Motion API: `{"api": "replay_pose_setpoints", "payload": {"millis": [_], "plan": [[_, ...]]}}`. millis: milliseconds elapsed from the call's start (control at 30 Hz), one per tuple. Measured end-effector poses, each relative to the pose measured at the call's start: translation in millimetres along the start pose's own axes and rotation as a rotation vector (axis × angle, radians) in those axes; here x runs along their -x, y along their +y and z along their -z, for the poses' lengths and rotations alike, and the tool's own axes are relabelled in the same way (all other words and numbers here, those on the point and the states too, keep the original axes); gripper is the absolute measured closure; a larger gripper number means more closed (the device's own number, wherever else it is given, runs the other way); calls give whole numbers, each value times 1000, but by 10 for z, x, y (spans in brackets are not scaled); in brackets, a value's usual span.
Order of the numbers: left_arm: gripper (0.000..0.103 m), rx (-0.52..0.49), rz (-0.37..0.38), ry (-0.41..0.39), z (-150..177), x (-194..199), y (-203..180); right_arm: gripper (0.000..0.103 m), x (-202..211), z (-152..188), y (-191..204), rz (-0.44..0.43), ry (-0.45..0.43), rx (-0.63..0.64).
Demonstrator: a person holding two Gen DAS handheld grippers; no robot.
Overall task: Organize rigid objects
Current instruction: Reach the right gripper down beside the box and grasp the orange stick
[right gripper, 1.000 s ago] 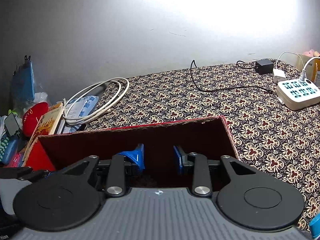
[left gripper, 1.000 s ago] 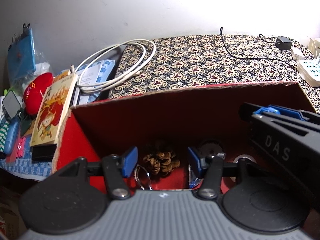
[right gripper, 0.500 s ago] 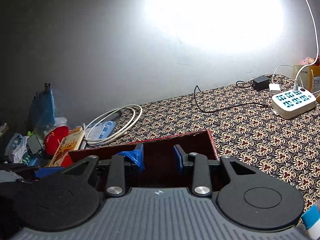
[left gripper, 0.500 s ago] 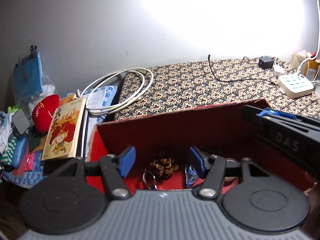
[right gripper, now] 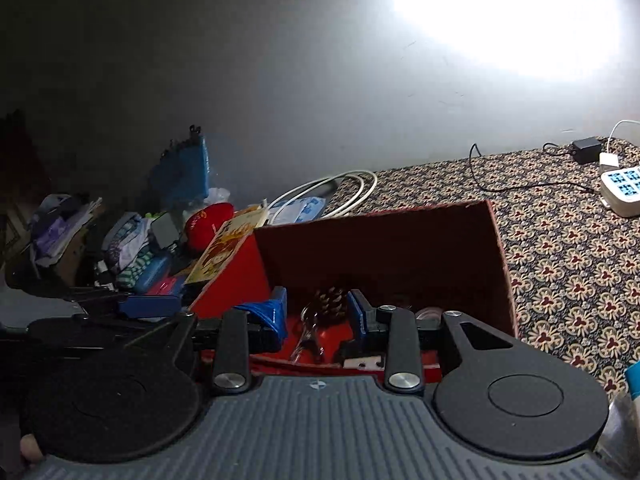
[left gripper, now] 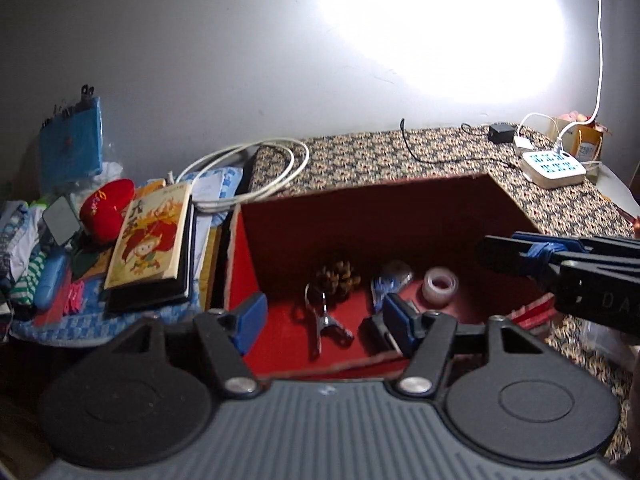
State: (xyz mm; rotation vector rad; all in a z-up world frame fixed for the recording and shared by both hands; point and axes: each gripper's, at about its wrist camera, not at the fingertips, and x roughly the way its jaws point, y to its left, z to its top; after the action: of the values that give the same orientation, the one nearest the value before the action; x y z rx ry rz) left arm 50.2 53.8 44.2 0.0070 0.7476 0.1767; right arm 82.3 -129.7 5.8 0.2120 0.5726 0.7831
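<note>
- The red box [left gripper: 400,216] sits on the patterned surface [left gripper: 460,152]; it is open on top, and small hard things lie on its floor.
- The left gripper [left gripper: 326,318] hangs just over the near edge of the box; its jaws are apart and hold nothing.
- The metal clip [left gripper: 324,320] lies right ahead between those blue fingers [left gripper: 250,316]; its long side points away toward the pine cone [left gripper: 338,274] behind it.
- The tape roll [left gripper: 440,284] rests farther right in the box; a shiny wrapped thing [left gripper: 390,276] lies beside it.
- The right gripper [right gripper: 316,314] is also spread wide and empty over the same edge; both are near the clip, so I cannot tell which is closer.
- A picture book [left gripper: 154,232] lies left, outside the box; it may go in next.
</note>
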Motion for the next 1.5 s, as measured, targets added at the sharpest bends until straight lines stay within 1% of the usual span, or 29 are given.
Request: {"api": "replay_pose_setpoints", "payload": {"millis": [167,267,433,533,633,767,933,1033,1167,1233,1300,1333,1400,1433,1467,1500], "plan": [[38,12,30,24,282,111,106,87,70,171,77,-76,50,-14],[38,-1,65,51,474,125,104,87,41,318,113,-94,98,-20],[38,-21,99,140,771,-11,35,87,-64,562,106,-63,192,-41],[37,-25,124,196,914,-120,-10,87,-148,683,81,-43,256,-79],[37,-36,134,241,1029,-226,-62,87,-218,753,51,-34,309,-127],[37,-28,144,281,1120,-334,-70,87,-298,816,16,-23,361,-186],[38,-22,140,302,1194,-435,-55,87,-383,889,-43,-45,405,-270],[41,-10,144,313,1214,-500,-59,87,-435,917,-50,-55,427,-287],[51,-12,144,327,1244,-567,-74,87,-492,934,-36,-68,450,-290],[52,-7,147,338,1263,-600,-61,87,-530,930,-22,-72,455,-293],[60,-3,150,349,1285,-626,-54,87,-556,936,-20,-80,462,-302],[61,-3,145,342,1292,-623,-55,87,-572,938,-32,-83,467,-308],[72,-7,139,333,1307,-614,-64,87,-605,944,-43,-90,475,-320],[75,-10,139,328,1309,-611,-64,87,-619,948,-46,-95,478,-329],[82,-12,137,325,1314,-612,-71,87,-644,947,-44,-100,483,-338],[84,-16,132,321,1314,-611,-74,87,-657,952,-48,-104,486,-348]]}}
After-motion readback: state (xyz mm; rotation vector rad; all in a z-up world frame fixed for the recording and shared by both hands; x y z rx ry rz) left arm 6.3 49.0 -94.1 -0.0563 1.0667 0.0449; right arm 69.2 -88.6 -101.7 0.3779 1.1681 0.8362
